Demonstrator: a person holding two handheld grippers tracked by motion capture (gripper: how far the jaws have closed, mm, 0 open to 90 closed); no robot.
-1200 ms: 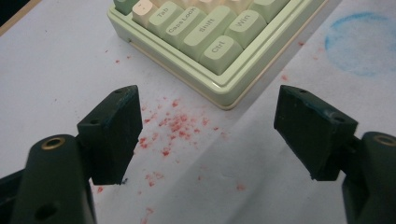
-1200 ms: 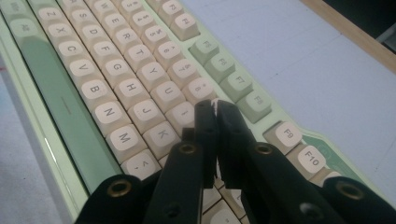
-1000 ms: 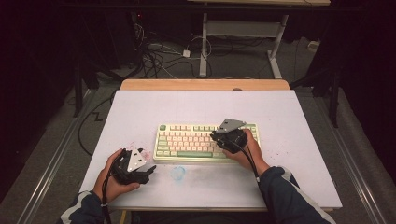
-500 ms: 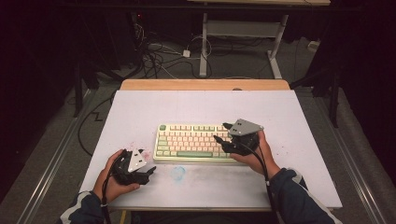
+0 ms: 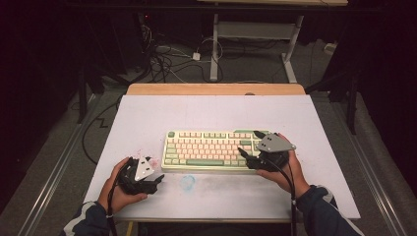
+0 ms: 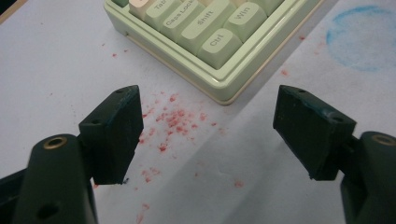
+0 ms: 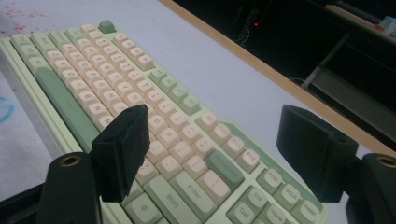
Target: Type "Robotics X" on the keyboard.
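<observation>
While the white table (image 5: 216,110) is spreading under everything we are doing, we are working at the pale green keyboard (image 5: 211,150), which is lying flat near the middle of the tabletop, a little toward our edge, with its long side running across the high view. We are holding our right gripper (image 5: 252,149) at the keyboard's right end, its grey three-cornered plate facing up; its jaws have just been opening and are now standing wide apart with nothing between them. Looking along them in the right gripper view, we are seeing the keyboard (image 7: 140,116) stretching away below the pads, the Enter and Shift keys lying just under the gap, and we cannot tell whether a pad is touching a key. We are resting our left gripper (image 5: 156,181) on the table just off the keyboard's near left corner, apart from it, and its jaws are also standing wide open and empty. Between them, in the left gripper view, the keyboard's corner (image 6: 219,60) with the Ctrl and Win keys is showing, and beside it red specks (image 6: 175,123) are scattering over the white surface, while a faint blue ring-shaped smudge (image 6: 362,37) is sitting farther off near the keyboard's front edge
</observation>
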